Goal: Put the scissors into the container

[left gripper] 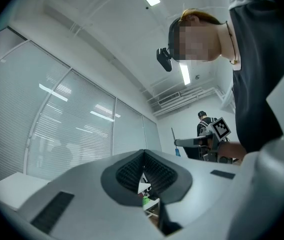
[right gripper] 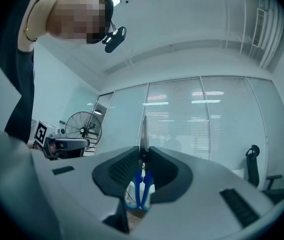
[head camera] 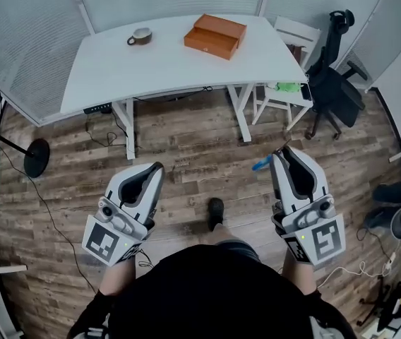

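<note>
Currently the person stands on the wood floor (head camera: 186, 143) w/ both grippers held low in front of the body, well apart from the white desk (head camera: 109, 62). The right gripper (head camera: 282, 152) is clamped on the scissors (head camera: 260, 164). In the right gripper view the jaws pinch the scissors (right gripper: 142, 188) near the pivot, w/ the blades poking up past the tips and the blue handles hanging below the pads. The left gripper (head camera: 158, 167) is empty. In the left gripper view its jaws (left gripper: 143, 169) are pressed together w/ nothing between them. The orange-brown box (head camera: 214, 35) sits on the desk toward the right side, and a mug (head camera: 140, 36) sits near it on the left. A black office chair (head camera: 334, 83) is at the desk's right end. A standing fan (right gripper: 84, 126) is off to the left.
</note>
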Demonstrator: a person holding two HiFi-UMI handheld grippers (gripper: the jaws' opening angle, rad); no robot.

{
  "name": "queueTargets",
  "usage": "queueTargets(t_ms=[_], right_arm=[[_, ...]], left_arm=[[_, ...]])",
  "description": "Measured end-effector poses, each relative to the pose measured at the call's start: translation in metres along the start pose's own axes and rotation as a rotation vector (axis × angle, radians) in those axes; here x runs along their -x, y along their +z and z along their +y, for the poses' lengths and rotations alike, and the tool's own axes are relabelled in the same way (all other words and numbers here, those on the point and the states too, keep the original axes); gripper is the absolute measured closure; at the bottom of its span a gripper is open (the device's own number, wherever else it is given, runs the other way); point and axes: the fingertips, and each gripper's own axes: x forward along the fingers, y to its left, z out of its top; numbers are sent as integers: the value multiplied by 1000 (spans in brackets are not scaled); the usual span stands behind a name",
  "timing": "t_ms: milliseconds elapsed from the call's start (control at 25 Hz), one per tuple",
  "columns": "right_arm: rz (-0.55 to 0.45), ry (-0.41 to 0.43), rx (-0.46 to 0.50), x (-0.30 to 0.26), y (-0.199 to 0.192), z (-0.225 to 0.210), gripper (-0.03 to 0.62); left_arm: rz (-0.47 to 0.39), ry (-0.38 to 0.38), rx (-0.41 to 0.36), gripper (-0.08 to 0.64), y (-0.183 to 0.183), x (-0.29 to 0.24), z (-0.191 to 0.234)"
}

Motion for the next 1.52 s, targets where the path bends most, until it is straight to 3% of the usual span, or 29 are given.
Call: queueTargets(t_ms=[480, 920, 1240, 1520], right_arm=[[31, 49, -24, -109, -31, -86, 525], [81, 59, -54, -162, -76, -156, 525], [107, 116, -106, -186, -93, -175, 525], [128, 150, -132, -195, -102, -160, 525]], left_arm=[[-11, 33, 5, 546, -24, -104, 76], [28, 79, -10, 546, -55, -179, 104], [47, 134, -8, 546, -68, -202, 116], [80, 139, 0, 546, -73, -196, 126]])
